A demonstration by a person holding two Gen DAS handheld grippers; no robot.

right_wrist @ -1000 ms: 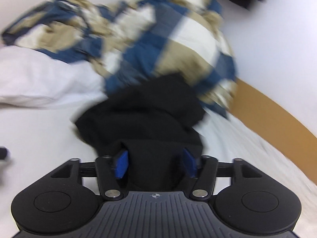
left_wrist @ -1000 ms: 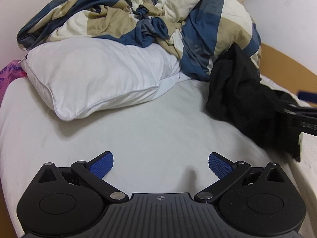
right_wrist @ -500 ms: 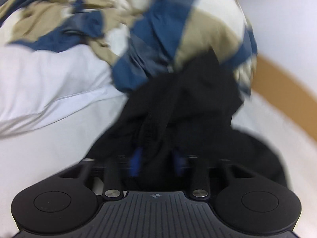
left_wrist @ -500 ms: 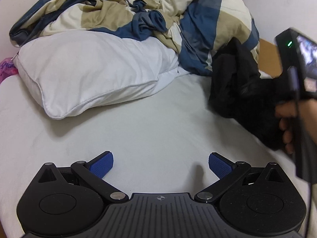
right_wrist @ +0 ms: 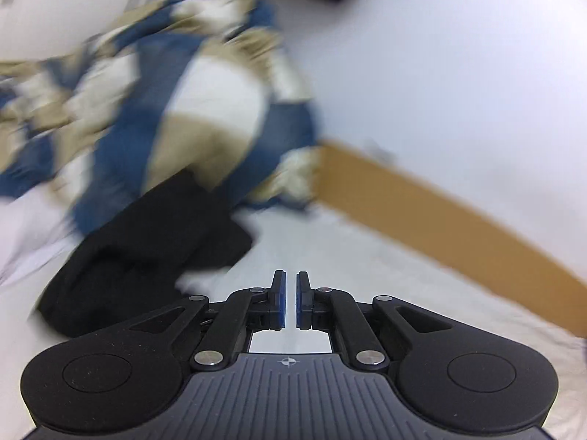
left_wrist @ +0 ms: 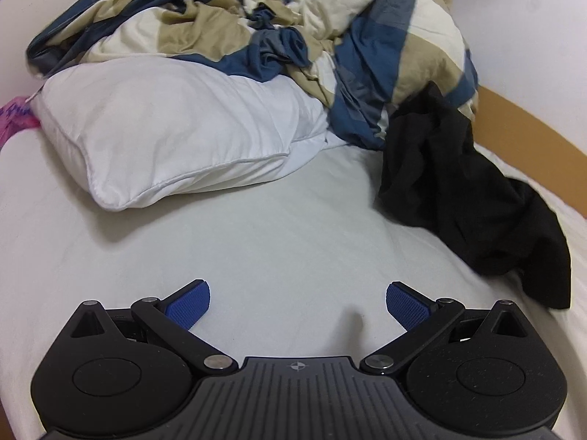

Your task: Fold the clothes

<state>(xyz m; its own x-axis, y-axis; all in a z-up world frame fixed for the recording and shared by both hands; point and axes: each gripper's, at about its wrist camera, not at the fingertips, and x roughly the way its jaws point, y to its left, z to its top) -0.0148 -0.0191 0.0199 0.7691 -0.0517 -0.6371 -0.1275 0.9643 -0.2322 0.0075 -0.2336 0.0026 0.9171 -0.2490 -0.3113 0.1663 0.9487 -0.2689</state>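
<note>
A crumpled black garment [left_wrist: 458, 190] lies on the white bed sheet [left_wrist: 256, 242] at the right, its top edge against the checked duvet. My left gripper [left_wrist: 297, 304] hovers open over bare sheet, well to the left of and nearer than the garment, with nothing between its blue pads. In the blurred right wrist view the black garment [right_wrist: 146, 249] lies to the left of my right gripper [right_wrist: 290, 293]. Its pads stand almost together with only a thin gap and hold nothing; white sheet shows beyond them.
A white pillow [left_wrist: 165, 135] lies at the left. A blue, beige and white checked duvet [left_wrist: 330, 29] is heaped behind it. A wooden bed frame [left_wrist: 532, 128] runs along the right side by the white wall. Something pink [left_wrist: 14, 117] shows at the far left edge.
My right gripper let go of the black garment, swung right and closed with nothing in it. The hand and right gripper left the left wrist view. The garment now lies slumped on the sheet.
</note>
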